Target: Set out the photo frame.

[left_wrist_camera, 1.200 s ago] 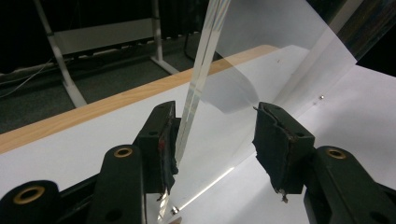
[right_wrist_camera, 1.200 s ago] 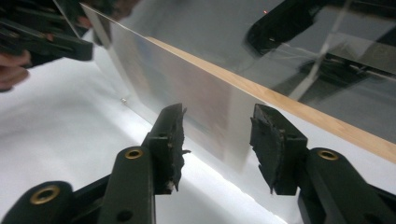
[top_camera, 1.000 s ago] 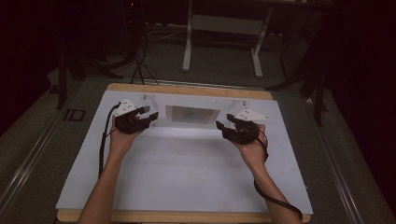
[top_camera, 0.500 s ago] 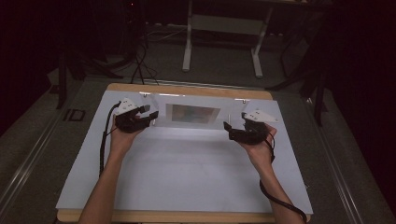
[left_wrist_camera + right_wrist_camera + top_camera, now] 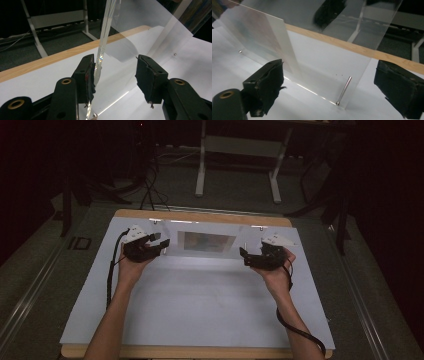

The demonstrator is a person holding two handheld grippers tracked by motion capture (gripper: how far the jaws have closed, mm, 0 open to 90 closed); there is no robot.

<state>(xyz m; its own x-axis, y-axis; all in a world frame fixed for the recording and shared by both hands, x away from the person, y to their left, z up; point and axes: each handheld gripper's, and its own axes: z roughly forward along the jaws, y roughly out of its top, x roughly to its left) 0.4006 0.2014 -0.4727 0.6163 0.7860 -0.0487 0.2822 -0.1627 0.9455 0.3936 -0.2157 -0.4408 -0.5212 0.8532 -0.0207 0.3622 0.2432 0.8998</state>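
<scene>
Listener: Panel first. Where is it?

Describer: The clear panel (image 5: 207,242) stands upright on its long edge on the white sheet (image 5: 200,305), in the upper middle of the high view, near the far wooden rim of the table (image 5: 200,215).

Listener: What has just changed?

Describer: The right gripper (image 5: 246,256) has let go. Its jaws have just been opening and now stand wide. A second ago it sat closer in on the panel's right end; now it is a little further toward the right of the frame. In the right gripper view the panel's end, with a thin metal pin (image 5: 344,90) at its foot, stands ahead of the spread pads, touching neither.

Listener: And the left gripper (image 5: 161,245)?

Describer: Unmoved, at the panel's left end. In the left gripper view its jaws are wide, astride the panel's edge. The edge runs close by one pad, and I cannot tell whether they touch. The other pad is well apart.

Listener: So what does that mean?

Describer: Probably the panel now stands unaided, and the placing looks nearly finished.
</scene>
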